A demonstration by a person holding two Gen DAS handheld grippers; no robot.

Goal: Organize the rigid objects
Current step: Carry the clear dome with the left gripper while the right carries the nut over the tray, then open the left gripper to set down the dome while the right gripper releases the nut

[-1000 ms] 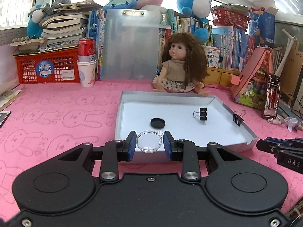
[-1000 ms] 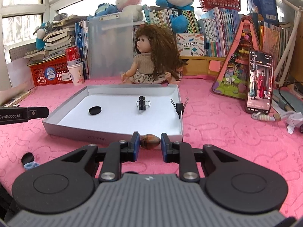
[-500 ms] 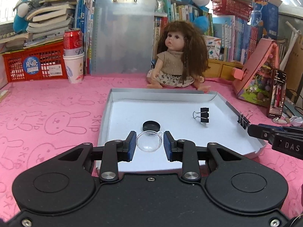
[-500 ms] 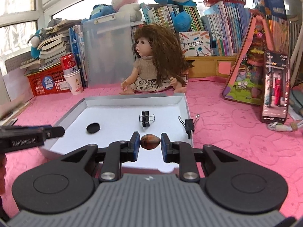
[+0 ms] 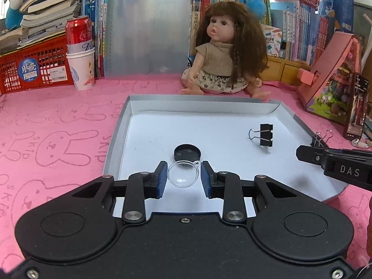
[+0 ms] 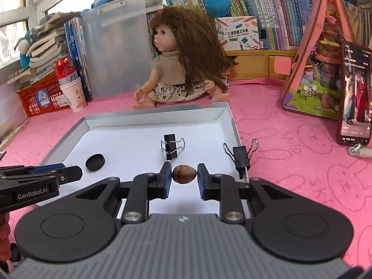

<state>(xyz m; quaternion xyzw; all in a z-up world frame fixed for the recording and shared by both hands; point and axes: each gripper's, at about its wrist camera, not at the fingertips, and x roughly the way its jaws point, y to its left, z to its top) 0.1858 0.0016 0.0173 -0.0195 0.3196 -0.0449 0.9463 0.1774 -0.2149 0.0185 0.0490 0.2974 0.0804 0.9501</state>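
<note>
The left tongs (image 5: pixel 183 177) hung level over the near-left part of the white tray (image 5: pixel 121 125), clenched on a clear plastic dome (image 5: pixel 183 174). The right tongs (image 6: pixel 184 177) reached over the tray's near-right part, gripping a brown nut (image 6: pixel 184 174). Inside the tray lay one black cap (image 5: pixel 187 152) and one binder clip (image 5: pixel 265 134), with bare floor toward the far wall; a second binder clip (image 6: pixel 240 157) sat clamped on the right rim
</note>
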